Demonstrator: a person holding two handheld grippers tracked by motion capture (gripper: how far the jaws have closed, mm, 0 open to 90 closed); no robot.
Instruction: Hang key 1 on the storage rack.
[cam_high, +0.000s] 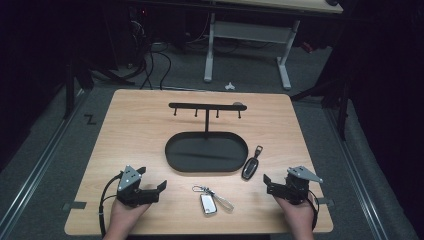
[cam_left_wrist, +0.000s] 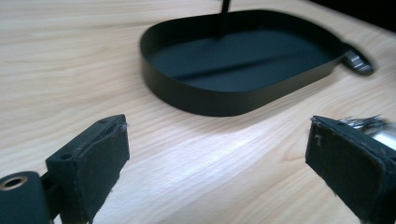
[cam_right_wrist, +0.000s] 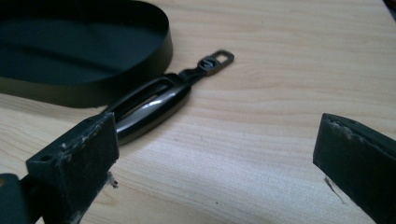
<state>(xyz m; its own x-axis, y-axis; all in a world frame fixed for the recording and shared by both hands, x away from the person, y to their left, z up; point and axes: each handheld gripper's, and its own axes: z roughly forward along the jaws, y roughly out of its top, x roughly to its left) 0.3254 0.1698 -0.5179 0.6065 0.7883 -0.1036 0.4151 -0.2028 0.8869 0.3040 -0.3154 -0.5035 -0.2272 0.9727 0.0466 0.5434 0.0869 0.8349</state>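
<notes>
Both grippers, left (cam_high: 161, 187) and right (cam_high: 266, 181), rest spread and empty on the table (cam_high: 130, 130), flanking a silver key fob (cam_high: 208, 203); black key fob (cam_high: 250, 167) beside the tray (cam_high: 172, 150).

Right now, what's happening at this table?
A person holds the left hand-held gripper and the right hand-held gripper low over the wooden table, both open and holding nothing. A black key fob lies beside the oval tray of a black key stand; a silver key fob lies between the grippers.
</notes>
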